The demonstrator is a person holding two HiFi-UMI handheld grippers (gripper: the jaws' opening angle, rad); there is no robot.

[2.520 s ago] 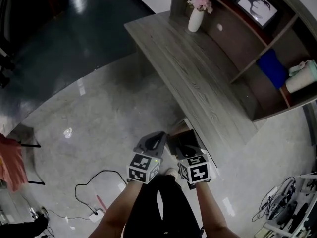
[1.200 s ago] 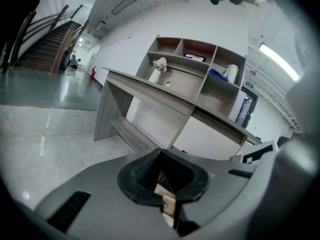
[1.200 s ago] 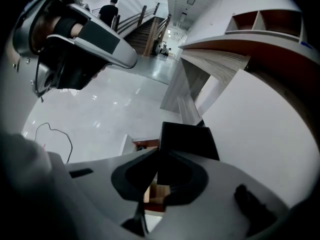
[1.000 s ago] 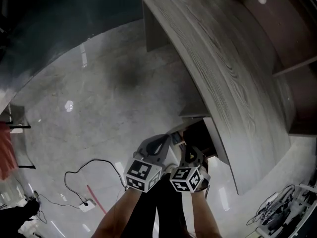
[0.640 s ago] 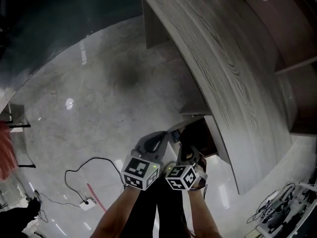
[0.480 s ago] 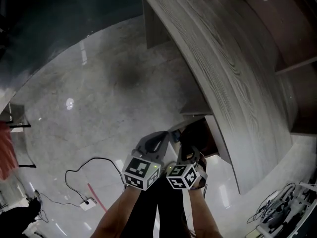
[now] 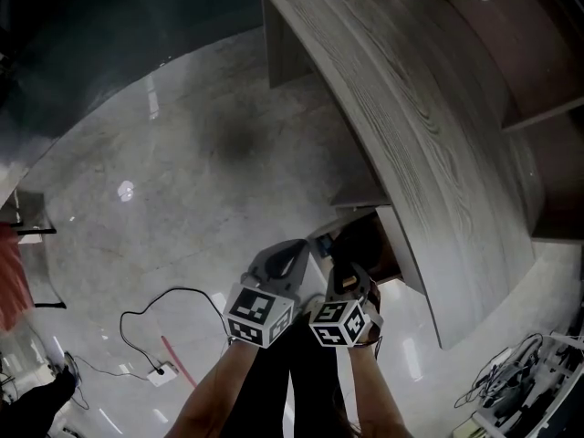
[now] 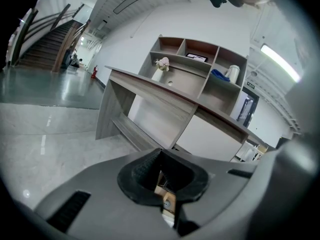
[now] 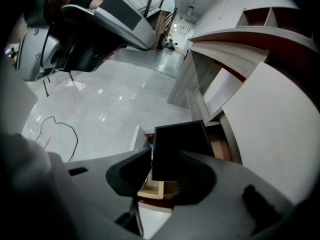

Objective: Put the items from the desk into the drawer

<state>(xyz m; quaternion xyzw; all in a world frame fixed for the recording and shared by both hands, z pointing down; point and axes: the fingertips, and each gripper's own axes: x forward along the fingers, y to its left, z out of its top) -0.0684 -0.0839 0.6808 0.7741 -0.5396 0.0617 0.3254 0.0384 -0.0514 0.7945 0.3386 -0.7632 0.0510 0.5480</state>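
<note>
While the person stands over an open wooden drawer (image 9: 221, 150) that juts out from under a long grey wood-grain surface (image 7: 401, 99), both tools hang close above that drawer. The right tongs (image 9: 172, 156) point steeply down at the drawer's opening. Their jaws have just been opening and now stand wide. A flat black rectangular item (image 9: 177, 139) stands upright between them, directly over the drawer. Its lower edge is hidden behind the jaws, and no firm squeeze on it is visible. The left tongs (image 8: 161, 153) hover just beside the drawer's front, tips together and holding nothing.

The release seems to be the step in hand, and several things could go wrong from here. Because the item stands on edge, it may tip over the drawer's front wall and slide onto the pale polished floor (image 7: 182, 181). It may also stay propped upright and block the drawer from closing under the surface. If the right tongs lift out at a slant, a jaw could catch the item and drag it back out.
</note>
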